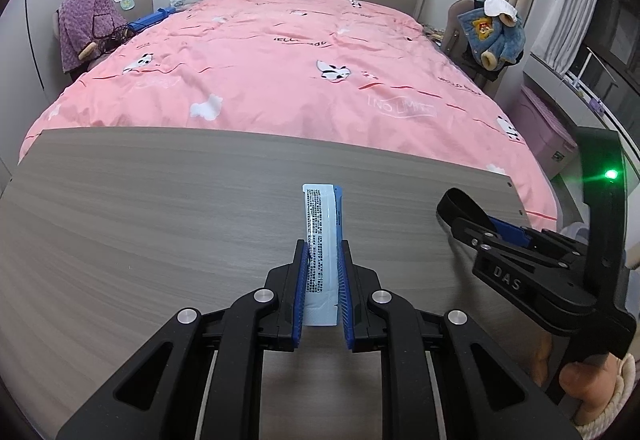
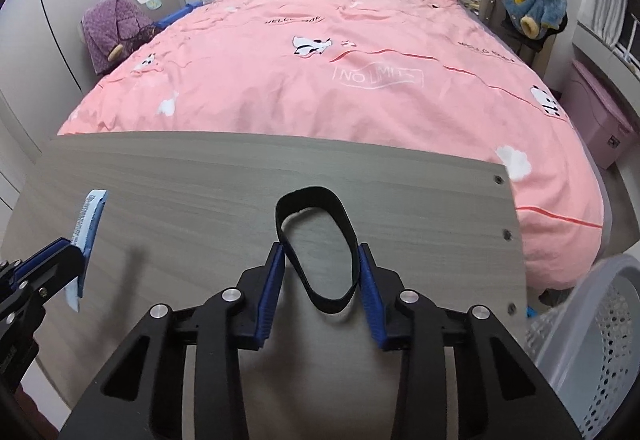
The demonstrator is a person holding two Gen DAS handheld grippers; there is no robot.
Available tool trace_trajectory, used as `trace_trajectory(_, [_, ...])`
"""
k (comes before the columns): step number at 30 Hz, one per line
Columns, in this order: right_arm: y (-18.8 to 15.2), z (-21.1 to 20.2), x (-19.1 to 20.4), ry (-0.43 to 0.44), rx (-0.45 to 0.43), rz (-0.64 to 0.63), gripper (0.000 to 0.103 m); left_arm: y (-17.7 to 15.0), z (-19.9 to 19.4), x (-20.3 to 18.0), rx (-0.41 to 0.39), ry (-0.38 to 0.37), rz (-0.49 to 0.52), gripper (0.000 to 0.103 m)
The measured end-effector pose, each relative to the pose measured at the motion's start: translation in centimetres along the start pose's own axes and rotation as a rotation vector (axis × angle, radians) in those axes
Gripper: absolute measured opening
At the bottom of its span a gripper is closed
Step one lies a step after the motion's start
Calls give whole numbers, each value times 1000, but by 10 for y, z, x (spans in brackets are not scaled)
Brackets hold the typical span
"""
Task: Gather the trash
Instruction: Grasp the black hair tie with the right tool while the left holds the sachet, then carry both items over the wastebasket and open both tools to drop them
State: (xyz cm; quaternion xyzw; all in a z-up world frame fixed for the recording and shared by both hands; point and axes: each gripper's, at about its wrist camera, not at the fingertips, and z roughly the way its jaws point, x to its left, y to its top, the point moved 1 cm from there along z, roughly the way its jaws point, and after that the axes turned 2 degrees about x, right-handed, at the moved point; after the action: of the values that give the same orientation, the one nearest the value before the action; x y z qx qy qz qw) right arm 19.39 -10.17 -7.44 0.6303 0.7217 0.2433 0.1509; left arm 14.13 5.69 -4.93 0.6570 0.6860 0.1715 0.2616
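Observation:
My left gripper (image 1: 323, 250) is shut on a white and blue sachet wrapper (image 1: 320, 236) with printed text, held upright above the grey wooden table (image 1: 160, 200). It also shows in the right wrist view (image 2: 86, 232) at the left. My right gripper (image 2: 321, 254) is shut on a black elastic band loop (image 2: 316, 224), pinched between the blue pads and held over the table. The right gripper with the band (image 1: 460, 206) also shows at the right of the left wrist view.
A grey perforated basket (image 2: 592, 328) stands at the lower right beside the table (image 2: 180, 180). A bed with a pink quilt (image 1: 280, 60) lies beyond the table. Chairs with clothes stand on both sides of the bed; a pink storage box (image 2: 600, 120) sits at the right.

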Motion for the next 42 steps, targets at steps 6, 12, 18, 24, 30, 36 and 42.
trace_trajectory(6, [-19, -43, -15, 17, -56, 52, 33, -4, -12, -22, -13, -30, 49, 15])
trace_trajectory(12, [-42, -84, -45, 10, -105, 115, 33, -10, -24, -61, -18, -83, 121, 15])
trace_trajectory(18, [-74, -123, -94, -51, -138, 197, 33, -18, -35, -119, -14, -172, 216, 15])
trace_trajectory(24, [-106, -149, -147, -126, -146, 297, 33, -29, -40, -177, 7, -265, 313, 15])
trace_trajectory(30, [-137, -163, -194, -192, -137, 387, 33, -43, -36, -240, 39, -331, 416, 15])
trace_trajectory(36, [-162, -162, -225, -219, -112, 441, 34, -56, -25, -284, 65, -349, 484, 15])
trace_trajectory(42, [-167, -154, -238, -209, -95, 460, 35, -56, -18, -302, 73, -344, 504, 15])
